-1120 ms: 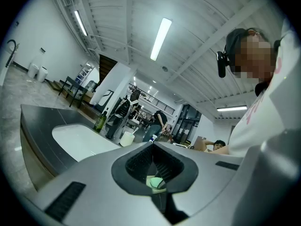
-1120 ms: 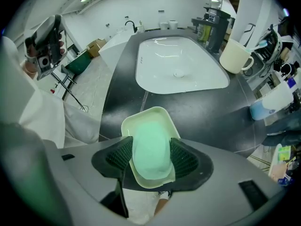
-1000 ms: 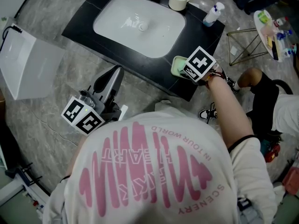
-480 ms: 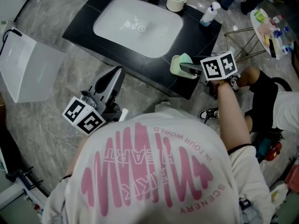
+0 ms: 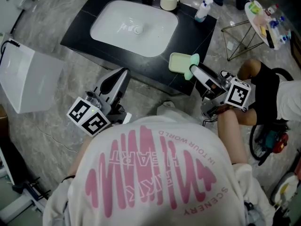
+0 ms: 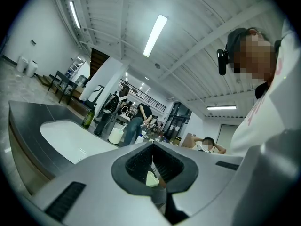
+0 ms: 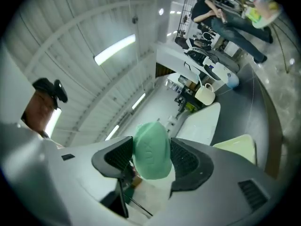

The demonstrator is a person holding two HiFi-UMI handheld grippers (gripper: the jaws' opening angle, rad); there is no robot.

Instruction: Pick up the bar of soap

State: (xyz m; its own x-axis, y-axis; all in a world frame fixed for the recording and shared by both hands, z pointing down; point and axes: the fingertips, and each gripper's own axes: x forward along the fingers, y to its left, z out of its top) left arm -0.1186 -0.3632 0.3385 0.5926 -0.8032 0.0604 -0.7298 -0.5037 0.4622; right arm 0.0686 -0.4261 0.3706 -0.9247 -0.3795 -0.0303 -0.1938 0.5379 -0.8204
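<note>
You held your right gripper [image 5: 192, 71] angled upward beside the soap dish [image 5: 177, 62], clamping the bar of soap [image 7: 151, 149]; your left gripper [image 5: 123, 72], closed and empty, pointed toward the counter [image 5: 199, 33].

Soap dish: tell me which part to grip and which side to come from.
Grip the soap dish by its raised rim nearest the counter's front edge, probably from above: it lies flat, shallow and empty, so one jaw fits inside, one outside. Use the left gripper; the right gripper holds the bar of soap.
</note>
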